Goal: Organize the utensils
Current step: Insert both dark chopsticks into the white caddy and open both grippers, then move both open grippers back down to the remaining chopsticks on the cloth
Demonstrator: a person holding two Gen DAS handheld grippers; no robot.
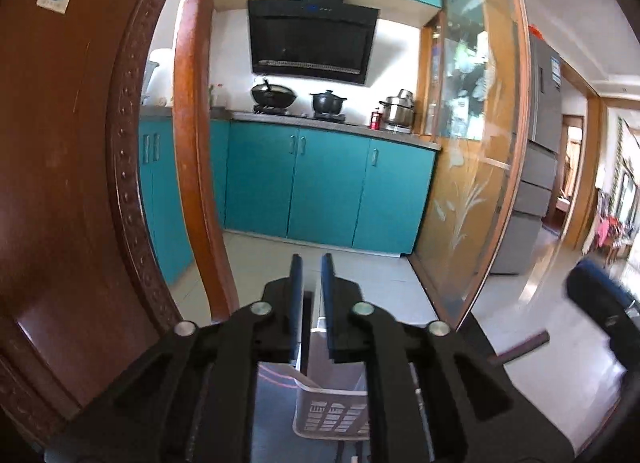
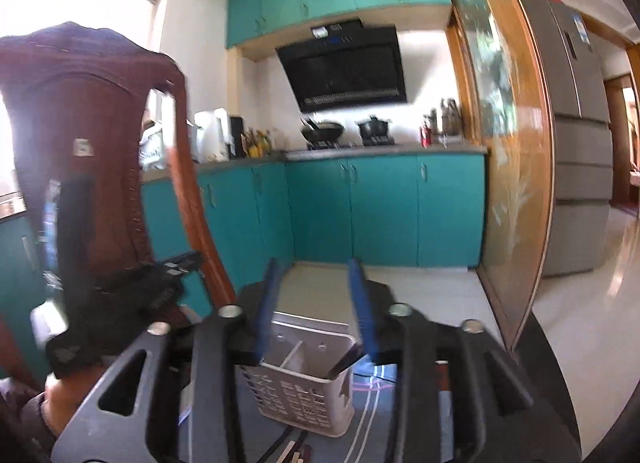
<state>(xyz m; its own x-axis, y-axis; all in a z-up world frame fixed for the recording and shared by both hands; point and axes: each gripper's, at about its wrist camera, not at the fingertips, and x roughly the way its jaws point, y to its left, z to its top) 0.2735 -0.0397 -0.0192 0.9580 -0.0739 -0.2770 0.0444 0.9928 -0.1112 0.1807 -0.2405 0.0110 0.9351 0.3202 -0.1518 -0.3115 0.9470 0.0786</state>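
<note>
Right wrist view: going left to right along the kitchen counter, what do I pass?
White appliance → black wok → black pot → red can. The small bottles between the appliance and the wok are too blurred to name.

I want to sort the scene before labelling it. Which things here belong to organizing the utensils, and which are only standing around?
For the job:
- white utensil basket
- dark utensil standing in the basket
- loose sticks lying in front of the basket
- right tool, open
- left tool, narrow gap, nothing in it

Just around:
- wooden chair
- wok
- black pot
- steel pot
- fridge
</note>
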